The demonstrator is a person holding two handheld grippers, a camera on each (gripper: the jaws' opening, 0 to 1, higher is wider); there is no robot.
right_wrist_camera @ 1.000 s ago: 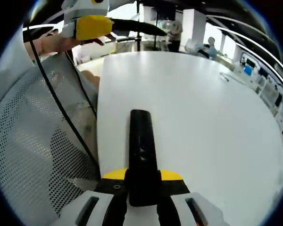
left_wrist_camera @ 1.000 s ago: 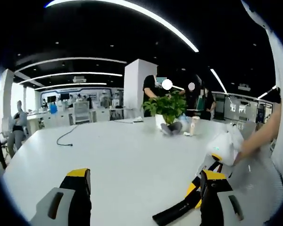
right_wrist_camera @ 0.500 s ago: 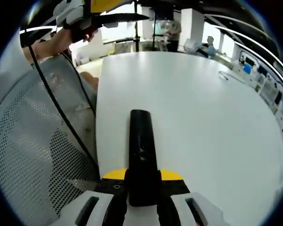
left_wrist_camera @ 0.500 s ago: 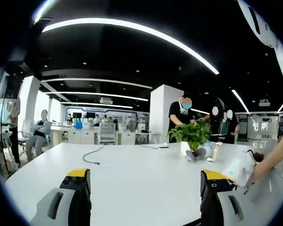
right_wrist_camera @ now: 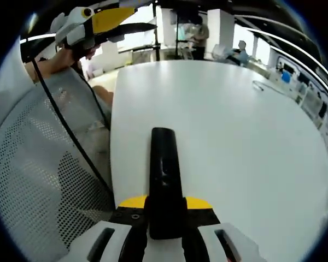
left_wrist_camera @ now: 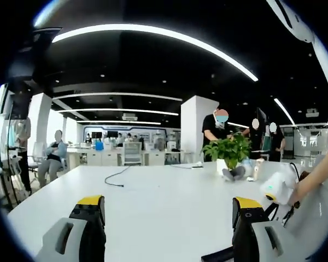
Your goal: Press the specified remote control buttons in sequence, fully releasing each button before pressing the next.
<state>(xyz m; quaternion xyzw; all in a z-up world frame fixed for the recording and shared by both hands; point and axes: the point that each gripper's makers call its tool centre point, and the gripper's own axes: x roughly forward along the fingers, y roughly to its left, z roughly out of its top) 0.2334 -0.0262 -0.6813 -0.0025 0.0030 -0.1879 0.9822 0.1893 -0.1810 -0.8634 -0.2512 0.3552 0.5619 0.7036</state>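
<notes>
Large smooth white matte table (right_wrist_camera: 235, 136) with a rounded edge: right gripper view shows bare top from 12 to 4 o'clock, lots of free room ahead and to the right. Table edge curves down the 9 o'clock side, just left of the remote.

Grey perforated mesh chair back (right_wrist_camera: 38, 164) sits off the edge from 8 to 10 o'clock, with a thin black cable (right_wrist_camera: 71, 136) draped across it.

Left gripper view: the same white table (left_wrist_camera: 153, 191) runs out level and open to the far edge. Green leafy potted plant in a white pot (left_wrist_camera: 229, 153) at 2 o'clock, well apart from the jaws; loose black cord (left_wrist_camera: 117, 176) on the top at 11 o'clock.

Right gripper (right_wrist_camera: 164, 221): jaws closed tight on the near end of the slim glossy black bar-shaped remote control (right_wrist_camera: 164, 169), which points straight ahead to 12 o'clock above the table, near its left edge. Its far tip shows in the left gripper view at 5 o'clock.

Left gripper (left_wrist_camera: 169, 229): yellow-tipped black jaws spread wide, nothing between them. In the right gripper view it is at 11 o'clock, held in a hand (right_wrist_camera: 60, 54), off the table.

Versus 0.5 s ago: left camera has swung slightly, plant sits further right; in the right gripper view the left gripper is slightly lower. Remote and grip unchanged.
</notes>
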